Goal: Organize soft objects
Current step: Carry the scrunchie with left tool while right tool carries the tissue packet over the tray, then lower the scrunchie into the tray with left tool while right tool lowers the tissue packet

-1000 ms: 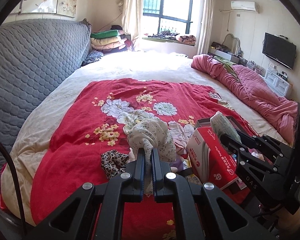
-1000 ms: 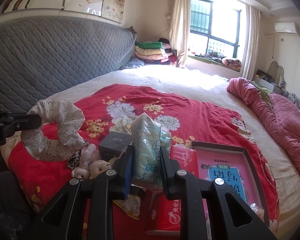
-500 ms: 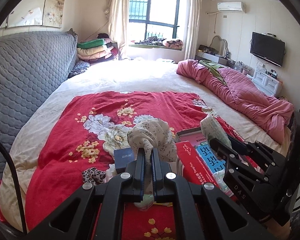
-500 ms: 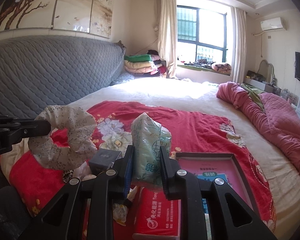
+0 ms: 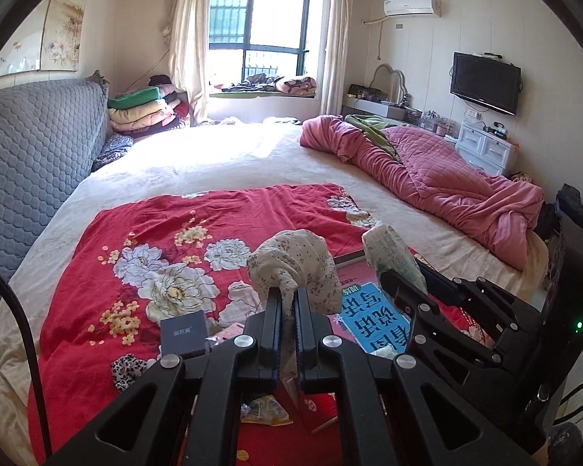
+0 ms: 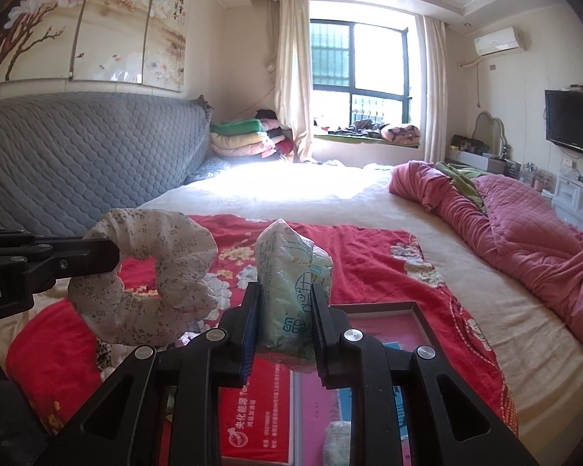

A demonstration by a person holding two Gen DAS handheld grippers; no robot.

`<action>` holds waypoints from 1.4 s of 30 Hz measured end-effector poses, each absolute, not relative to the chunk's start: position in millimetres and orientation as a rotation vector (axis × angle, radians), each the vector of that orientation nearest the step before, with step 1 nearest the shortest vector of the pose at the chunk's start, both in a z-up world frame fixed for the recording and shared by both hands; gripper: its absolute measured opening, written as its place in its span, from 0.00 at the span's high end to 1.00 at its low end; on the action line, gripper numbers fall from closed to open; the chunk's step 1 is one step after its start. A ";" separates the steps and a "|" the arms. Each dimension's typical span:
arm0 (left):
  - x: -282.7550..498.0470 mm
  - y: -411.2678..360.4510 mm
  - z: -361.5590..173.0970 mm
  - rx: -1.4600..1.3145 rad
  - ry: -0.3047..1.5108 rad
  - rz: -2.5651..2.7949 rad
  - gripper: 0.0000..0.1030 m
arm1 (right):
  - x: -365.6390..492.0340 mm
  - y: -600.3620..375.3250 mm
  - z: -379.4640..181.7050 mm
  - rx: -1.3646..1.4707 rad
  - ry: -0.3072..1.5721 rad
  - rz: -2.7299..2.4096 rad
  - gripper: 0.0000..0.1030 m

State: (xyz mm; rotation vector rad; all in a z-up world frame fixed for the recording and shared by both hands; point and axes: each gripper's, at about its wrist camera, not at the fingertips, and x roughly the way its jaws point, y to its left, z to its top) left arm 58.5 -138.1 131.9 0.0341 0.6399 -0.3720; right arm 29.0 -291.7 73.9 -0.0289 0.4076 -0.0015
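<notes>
- The left gripper (image 5: 287, 303) is clamped tight on a floral scrunchie (image 5: 295, 268), a fold of cloth pinched between its 2 fingers, held up above the red floral sheet (image 5: 151, 240).
- The right gripper (image 6: 285, 310) is closed on a pale green tissue pack (image 6: 291, 272), squeezing its lower half; the top sticks up past the fingers.
- Only the right wrist view shows the scrunchie as an open ring, at 9 o'clock of the pack; the left wrist view shows it bunched.
- Only the left wrist view shows the small dark box (image 5: 183, 333) at 8 o'clock of its gripper and the leopard-print cloth (image 5: 130, 369) just below it.
- Under the right gripper lie a red box (image 6: 252, 423) and a pink tray (image 6: 392, 318).
- Beyond, bare cream mattress (image 6: 291, 194) lies open toward 12 o'clock; the pink quilt (image 6: 524, 240) bounds it at 3 o'clock, the grey headboard (image 6: 77, 155) at 9 o'clock.
</notes>
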 end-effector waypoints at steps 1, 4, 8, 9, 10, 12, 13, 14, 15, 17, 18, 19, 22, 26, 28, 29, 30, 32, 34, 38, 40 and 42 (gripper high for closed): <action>59.4 -143.2 131.9 0.039 0.639 -0.379 0.94 | 29.5 -296.3 73.6 -0.023 0.408 -0.012 0.76; 63.0 -158.1 130.0 0.045 0.647 -0.401 0.94 | 27.0 -308.7 73.9 -0.007 0.406 -0.037 0.76; 67.8 -177.2 125.4 0.045 0.666 -0.436 0.94 | 22.0 -327.0 76.9 0.016 0.393 -0.075 0.76; 68.9 -181.1 124.6 0.045 0.668 -0.444 0.94 | 21.0 -332.5 77.0 0.023 0.392 -0.086 0.76; 69.5 -184.9 123.5 0.047 0.670 -0.451 0.94 | 19.8 -338.0 77.3 0.033 0.389 -0.098 0.76; 71.9 -193.0 120.2 0.048 0.680 -0.462 0.94 | 17.3 -349.3 76.6 0.048 0.389 -0.121 0.76; 73.0 -196.3 118.4 0.044 0.685 -0.471 0.94 | 15.7 -354.6 76.4 0.054 0.387 -0.134 0.76; 74.1 -200.2 116.7 0.042 0.689 -0.477 0.94 | 14.4 -360.3 76.0 0.060 0.387 -0.145 0.76; 75.4 -204.0 114.6 0.046 0.693 -0.483 0.94 | 13.1 -365.3 75.6 0.065 0.388 -0.153 0.76; 77.1 -212.2 110.7 0.049 0.703 -0.496 0.94 | 11.1 -376.2 75.3 0.069 0.387 -0.182 0.76; 77.8 -215.6 108.6 0.050 0.710 -0.505 0.94 | 10.3 -381.5 75.1 0.072 0.388 -0.193 0.76; 78.3 -219.2 106.5 0.055 0.714 -0.513 0.94 | 9.7 -386.3 74.7 0.080 0.388 -0.204 0.76; 80.1 -228.5 100.0 0.067 0.728 -0.530 0.94 | 7.4 -399.3 73.9 0.090 0.388 -0.232 0.76; 88.9 -240.8 86.2 0.074 0.766 -0.547 0.94 | 8.0 -412.1 68.5 0.099 0.401 -0.258 0.76; 94.4 -247.0 78.1 0.070 0.785 -0.558 0.94 | 10.4 -416.4 62.8 0.094 0.425 -0.267 0.76; 98.0 -250.7 73.1 0.072 0.796 -0.562 0.94 | 12.2 -418.8 58.8 0.098 0.439 -0.268 0.76; 101.0 -254.2 68.6 0.074 0.807 -0.562 0.94 | 14.4 -421.3 54.6 0.104 0.455 -0.268 0.76; 108.2 -258.7 59.1 0.069 0.829 -0.566 0.94 | 18.8 -423.3 46.5 0.106 0.486 -0.264 0.76; 115.5 -262.3 50.1 0.057 0.854 -0.572 0.94 | 24.3 -423.6 38.0 0.097 0.517 -0.266 0.76; 127.9 -272.1 33.0 0.050 0.902 -0.577 0.94 | 33.9 -425.3 22.6 0.102 0.567 -0.259 0.76; 131.2 -275.9 24.4 0.053 0.918 -0.582 0.94 | 37.9 -425.4 15.3 0.099 0.584 -0.255 0.76; 134.7 -278.9 16.2 0.059 0.934 -0.581 0.94 | 42.4 -426.4 7.3 0.100 0.612 -0.253 0.76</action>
